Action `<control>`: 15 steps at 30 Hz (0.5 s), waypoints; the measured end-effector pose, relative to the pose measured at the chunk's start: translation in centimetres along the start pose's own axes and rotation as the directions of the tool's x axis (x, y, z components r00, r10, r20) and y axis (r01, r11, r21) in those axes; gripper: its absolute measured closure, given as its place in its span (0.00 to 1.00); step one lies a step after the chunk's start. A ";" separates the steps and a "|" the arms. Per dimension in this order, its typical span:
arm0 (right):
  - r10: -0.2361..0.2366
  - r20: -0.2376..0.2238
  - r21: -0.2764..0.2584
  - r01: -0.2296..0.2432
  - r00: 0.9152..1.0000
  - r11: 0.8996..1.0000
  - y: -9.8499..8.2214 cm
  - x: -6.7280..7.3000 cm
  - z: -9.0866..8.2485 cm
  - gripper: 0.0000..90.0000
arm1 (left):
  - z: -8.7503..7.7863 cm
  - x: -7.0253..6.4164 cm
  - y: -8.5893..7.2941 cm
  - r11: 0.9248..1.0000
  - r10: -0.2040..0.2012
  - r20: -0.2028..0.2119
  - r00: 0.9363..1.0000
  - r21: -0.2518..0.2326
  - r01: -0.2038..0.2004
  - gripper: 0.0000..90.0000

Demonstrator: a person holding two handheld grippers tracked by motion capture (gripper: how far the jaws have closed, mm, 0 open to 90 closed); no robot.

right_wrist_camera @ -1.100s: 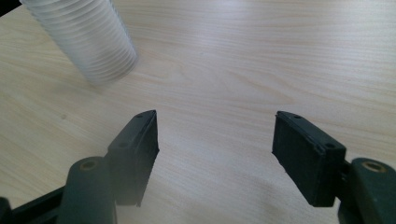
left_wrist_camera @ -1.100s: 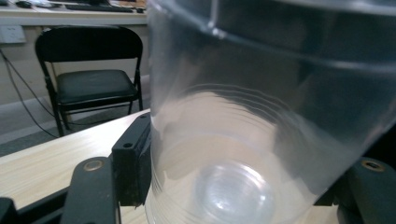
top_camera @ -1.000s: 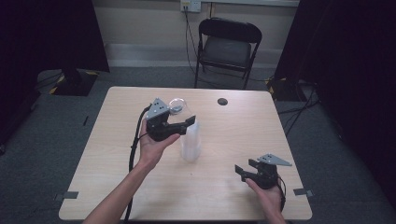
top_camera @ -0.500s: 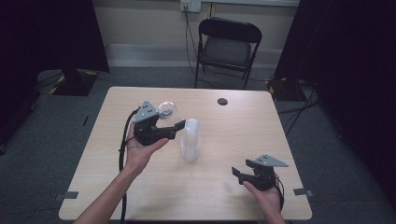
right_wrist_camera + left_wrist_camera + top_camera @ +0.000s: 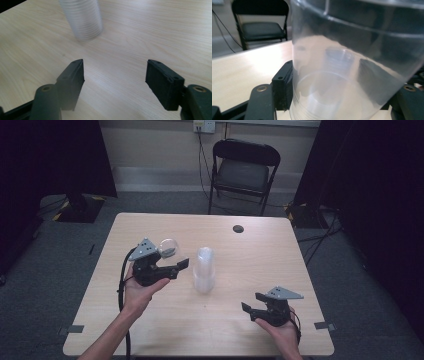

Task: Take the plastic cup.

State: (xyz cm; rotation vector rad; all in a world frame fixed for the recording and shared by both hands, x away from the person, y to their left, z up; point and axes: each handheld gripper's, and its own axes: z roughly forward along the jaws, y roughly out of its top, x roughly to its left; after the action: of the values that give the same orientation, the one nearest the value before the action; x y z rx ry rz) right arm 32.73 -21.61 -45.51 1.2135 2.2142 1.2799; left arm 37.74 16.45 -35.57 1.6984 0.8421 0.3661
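Note:
A clear plastic cup (image 5: 168, 247) is held just above the wooden table (image 5: 280, 245), left of a stack of clear cups (image 5: 204, 270). My left gripper (image 5: 175, 257) is shut on it. In the left gripper view the cup (image 5: 352, 50) sits between the two black jaws of the left gripper (image 5: 344, 100), and the stack shows faintly through its wall. My right gripper (image 5: 252, 302) stands open near the table's front right, with nothing between its fingers. The right gripper view shows the right gripper (image 5: 115, 80) over bare wood, with the ridged stack (image 5: 83, 18) ahead.
A small black round disc (image 5: 238, 228) lies near the table's far edge. A black folding chair (image 5: 243, 170) stands behind the table. Dark curtains hang at both sides, and cables run along the floor by the wall.
My left gripper has moved left and slightly toward the front, carrying the clear cup away from the stack. The right gripper has stayed put.

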 end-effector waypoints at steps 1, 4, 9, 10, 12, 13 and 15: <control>-0.001 -0.019 0.006 0.001 1.000 1.000 0.0 0.2 0.1 0.37 | -0.1 0.0 -0.2 1.000 -0.013 0.005 1.000 0.011 0.013 0.38; -0.008 -0.033 0.008 0.009 0.999 1.000 0.0 0.4 0.3 0.39 | -0.4 -0.1 -0.5 0.998 -0.030 0.013 0.999 0.047 0.029 0.38; -0.065 -0.042 -0.032 0.064 0.997 0.997 0.5 1.7 0.5 0.43 | -0.8 -0.5 -1.6 0.991 -0.114 0.074 0.991 0.084 0.108 0.38; -0.065 -0.042 -0.032 0.064 0.997 0.997 0.5 1.7 0.5 0.43 | -0.8 -0.5 -1.6 0.991 -0.114 0.074 0.991 0.084 0.108 0.38; -0.081 -0.048 -0.058 0.078 0.996 0.995 0.6 2.3 0.6 0.43 | -0.6 -0.9 -1.9 0.988 -0.118 0.106 0.987 0.113 0.106 0.38; -0.097 -0.059 -0.078 0.092 0.994 0.993 0.7 2.8 0.6 0.43 | -0.6 -1.0 -2.1 0.987 -0.124 0.112 0.986 0.118 0.111 0.38; -0.105 -0.069 -0.092 0.098 0.992 0.991 0.7 3.1 0.6 0.43 | -0.5 -1.2 -2.5 0.983 -0.139 0.123 0.983 0.139 0.122 0.38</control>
State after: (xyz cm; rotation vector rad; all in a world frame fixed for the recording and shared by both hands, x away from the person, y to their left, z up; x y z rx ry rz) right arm 31.66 -18.65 -44.85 1.0230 2.2142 1.3865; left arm 35.71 16.19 -37.58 1.7563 0.8894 0.1091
